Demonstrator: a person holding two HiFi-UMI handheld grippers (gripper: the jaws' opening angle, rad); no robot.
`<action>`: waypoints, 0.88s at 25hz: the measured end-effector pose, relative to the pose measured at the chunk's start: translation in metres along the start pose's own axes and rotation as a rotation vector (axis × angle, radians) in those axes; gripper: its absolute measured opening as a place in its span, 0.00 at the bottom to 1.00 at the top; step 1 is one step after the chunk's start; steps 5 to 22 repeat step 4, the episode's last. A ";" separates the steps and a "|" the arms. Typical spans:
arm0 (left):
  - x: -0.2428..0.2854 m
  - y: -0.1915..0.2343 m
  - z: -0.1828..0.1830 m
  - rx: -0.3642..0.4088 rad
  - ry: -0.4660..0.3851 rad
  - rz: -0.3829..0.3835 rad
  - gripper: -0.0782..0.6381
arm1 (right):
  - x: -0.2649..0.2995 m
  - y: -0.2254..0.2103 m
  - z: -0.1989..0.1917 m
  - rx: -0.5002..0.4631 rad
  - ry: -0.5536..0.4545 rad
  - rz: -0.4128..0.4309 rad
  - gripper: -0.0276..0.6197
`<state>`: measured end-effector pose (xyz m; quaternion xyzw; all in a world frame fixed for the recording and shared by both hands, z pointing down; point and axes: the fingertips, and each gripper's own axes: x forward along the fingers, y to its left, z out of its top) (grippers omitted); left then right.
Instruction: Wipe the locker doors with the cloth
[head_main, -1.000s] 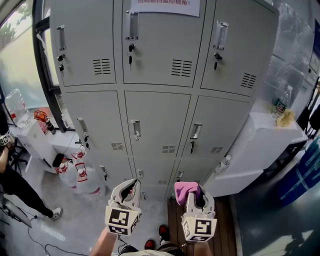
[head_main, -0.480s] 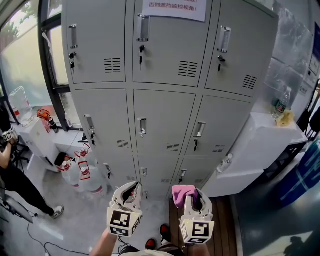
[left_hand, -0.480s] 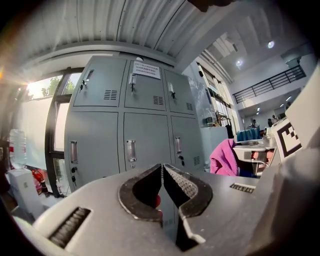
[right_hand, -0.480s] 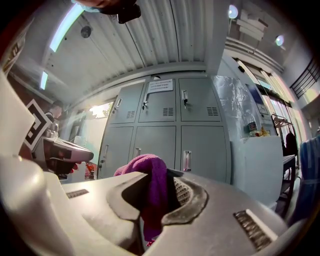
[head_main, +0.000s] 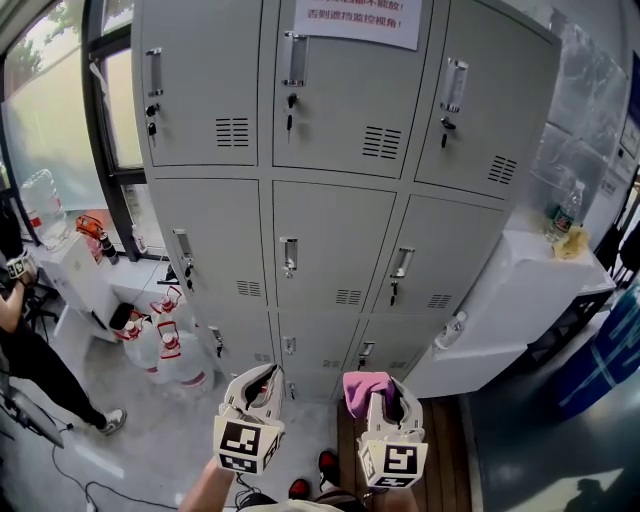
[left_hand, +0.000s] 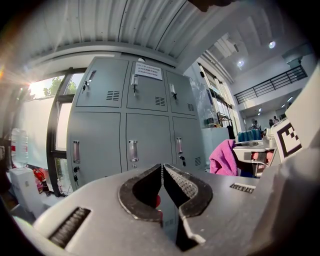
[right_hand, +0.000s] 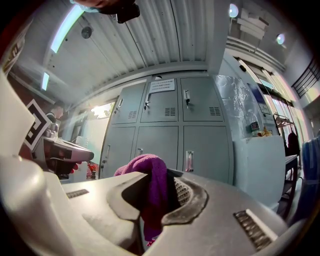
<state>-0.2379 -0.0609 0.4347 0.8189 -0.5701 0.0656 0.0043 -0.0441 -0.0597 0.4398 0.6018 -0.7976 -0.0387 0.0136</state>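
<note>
A grey bank of lockers (head_main: 330, 210) fills the head view, three columns wide, with chrome handles and a white notice (head_main: 360, 20) on the top middle door. My right gripper (head_main: 378, 398) is held low in front of it, shut on a magenta cloth (head_main: 361, 386) that bulges out between the jaws (right_hand: 150, 185). My left gripper (head_main: 262, 385) hangs beside it, shut and empty, jaws touching. Both sit well short of the doors. In the left gripper view the lockers (left_hand: 135, 120) stand ahead and the cloth (left_hand: 222, 157) shows at the right.
A white cabinet (head_main: 520, 290) with a bottle (head_main: 565, 205) stands to the lockers' right. Large water jugs (head_main: 165, 350) sit on the floor at the lower left. A person (head_main: 25, 350) stands at the left edge by a window. Cables lie on the floor.
The head view has tilted a little, so the lockers sit lower and slightly rightward in the picture. Both grippers keep their places and the cloth stays gripped.
</note>
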 end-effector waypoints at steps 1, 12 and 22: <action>0.000 0.001 0.000 0.000 0.000 0.001 0.16 | 0.000 0.001 0.000 -0.002 -0.002 0.001 0.13; -0.001 0.003 0.001 0.002 -0.004 0.003 0.16 | 0.001 0.002 0.001 -0.004 -0.009 0.003 0.14; -0.001 0.003 0.001 0.002 -0.004 0.003 0.16 | 0.001 0.002 0.001 -0.004 -0.009 0.003 0.14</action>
